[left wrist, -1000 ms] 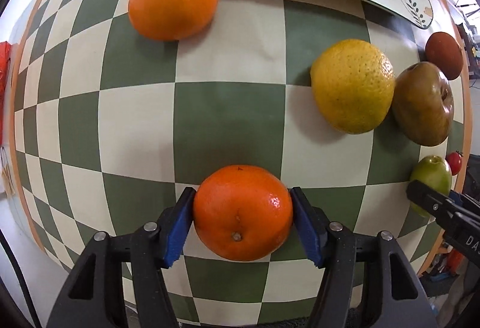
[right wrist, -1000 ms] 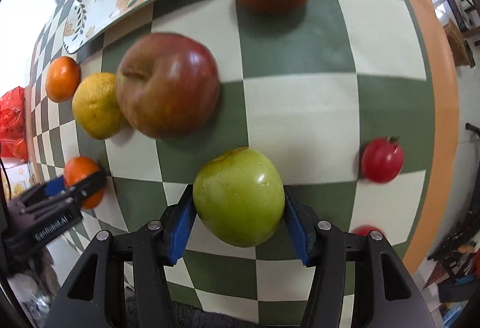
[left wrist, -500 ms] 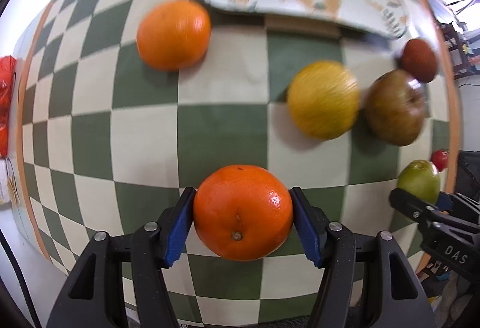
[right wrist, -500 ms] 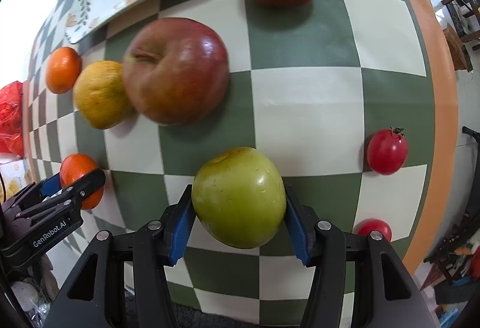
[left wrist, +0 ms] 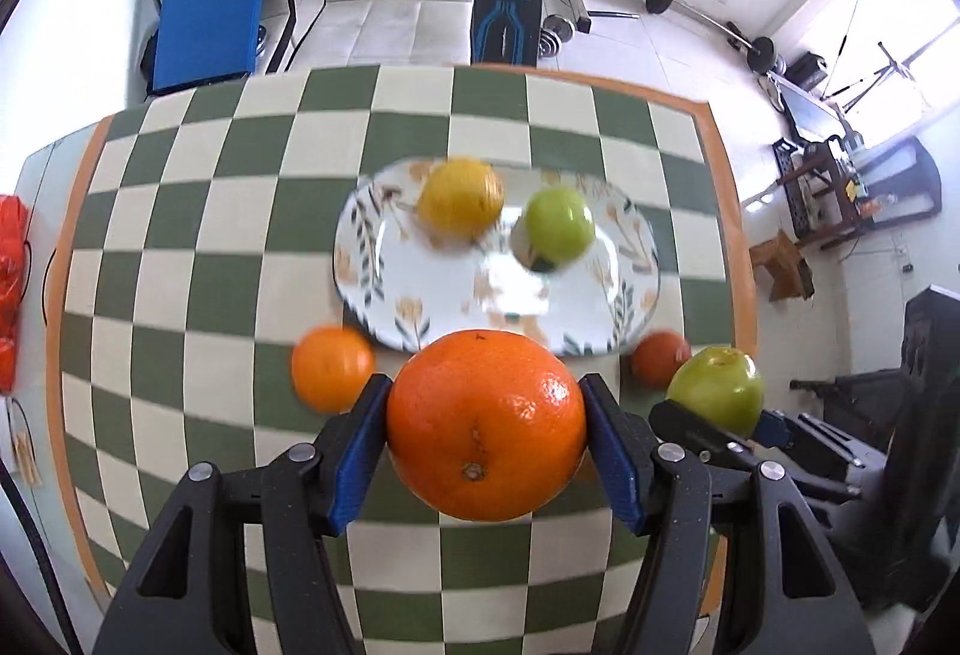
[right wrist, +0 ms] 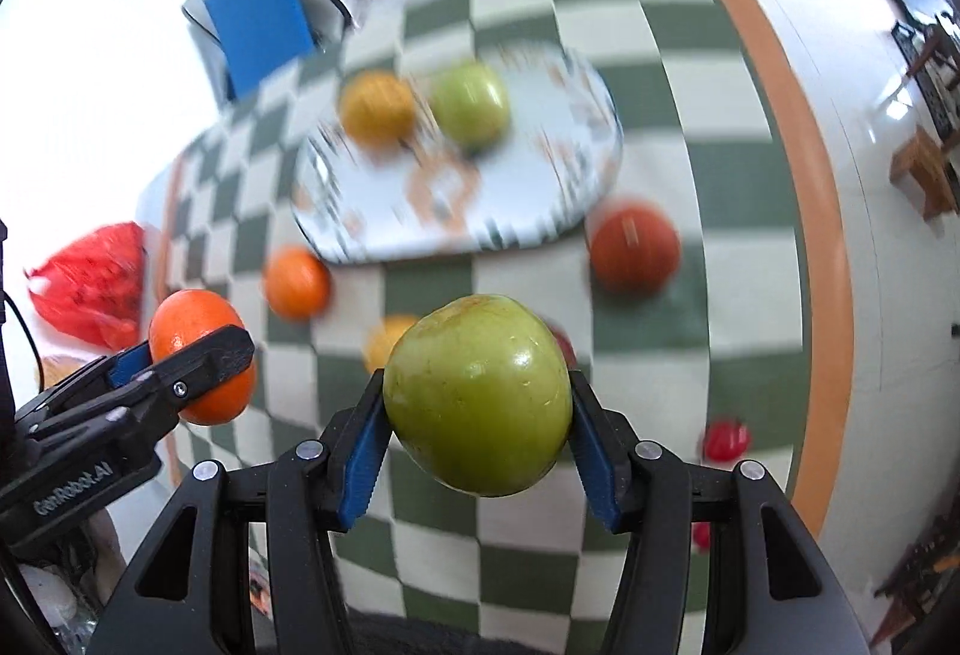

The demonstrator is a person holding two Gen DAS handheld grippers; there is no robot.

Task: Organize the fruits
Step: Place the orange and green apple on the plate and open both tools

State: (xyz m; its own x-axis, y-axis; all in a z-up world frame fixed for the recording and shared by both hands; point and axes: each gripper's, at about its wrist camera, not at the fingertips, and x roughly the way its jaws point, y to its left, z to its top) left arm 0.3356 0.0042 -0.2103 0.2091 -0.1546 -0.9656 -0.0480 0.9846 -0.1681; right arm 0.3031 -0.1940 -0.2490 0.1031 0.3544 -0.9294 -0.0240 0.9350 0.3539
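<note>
The left gripper [left wrist: 485,424] clamps an orange [left wrist: 486,422] and the right gripper [right wrist: 477,396] clamps a green apple [right wrist: 477,394], both lifted above the checkered table [left wrist: 240,211]; the plate [left wrist: 420,289] lies toward 12 o'clock. Each fruit should go down on bare plate, clear of the yellow fruit [left wrist: 461,196] and green fruit [left wrist: 559,225] there; motion blur smears the plate, and the held fruit hides what lies beneath.
</note>
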